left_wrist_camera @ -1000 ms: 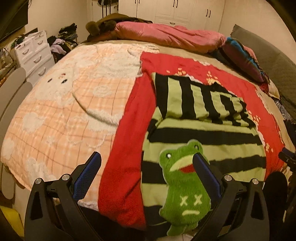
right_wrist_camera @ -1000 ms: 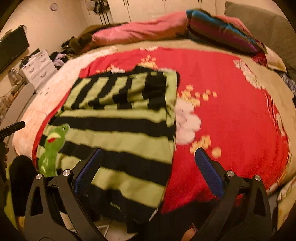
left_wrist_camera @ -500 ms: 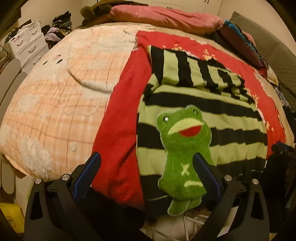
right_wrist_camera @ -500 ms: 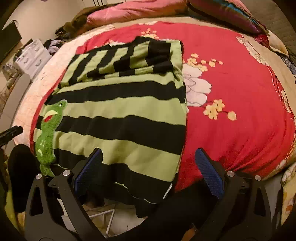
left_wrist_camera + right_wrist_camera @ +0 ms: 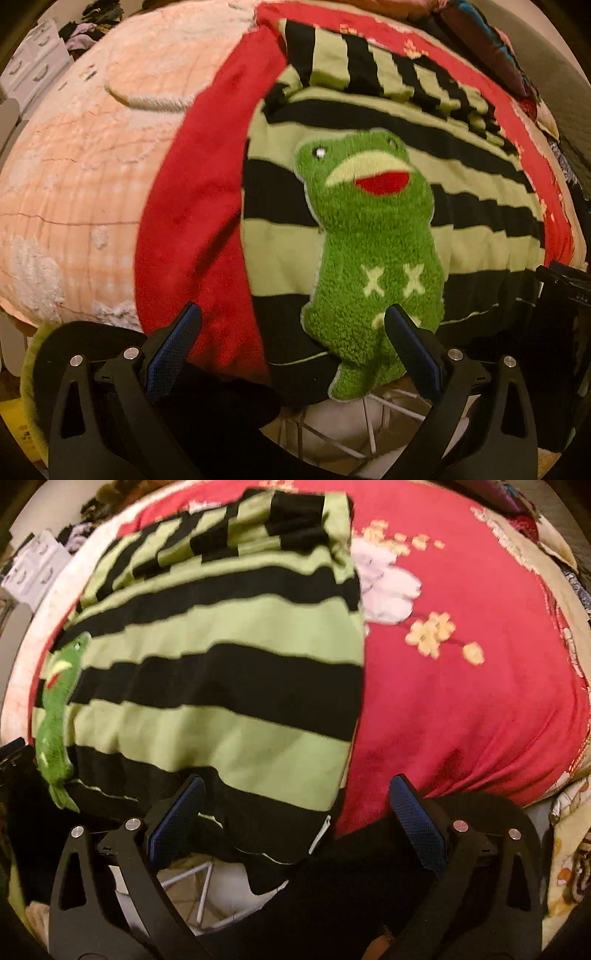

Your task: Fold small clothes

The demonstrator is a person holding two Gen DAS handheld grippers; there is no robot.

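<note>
A green-and-black striped sweater (image 5: 480,236) (image 5: 221,672) lies flat on a red blanket (image 5: 192,206) (image 5: 461,701), its hem hanging over the bed's near edge and its sleeves folded across the far end. A fuzzy green frog patch (image 5: 373,251) (image 5: 55,716) sits at the hem's left corner. My left gripper (image 5: 291,332) is open, low at that corner, with the frog's foot by its right finger. My right gripper (image 5: 295,801) is open over the hem's right corner, nothing between its fingers.
A peach plaid blanket (image 5: 74,177) covers the bed's left side. White drawers (image 5: 26,66) stand far left. A white wire frame (image 5: 351,424) (image 5: 199,886) shows below the bed edge. The other gripper (image 5: 565,284) shows at the right of the left wrist view.
Both grippers have dropped and closed in on the sweater's hem at the bed's near edge. The garment now fills much more of each view. Both stay open.
</note>
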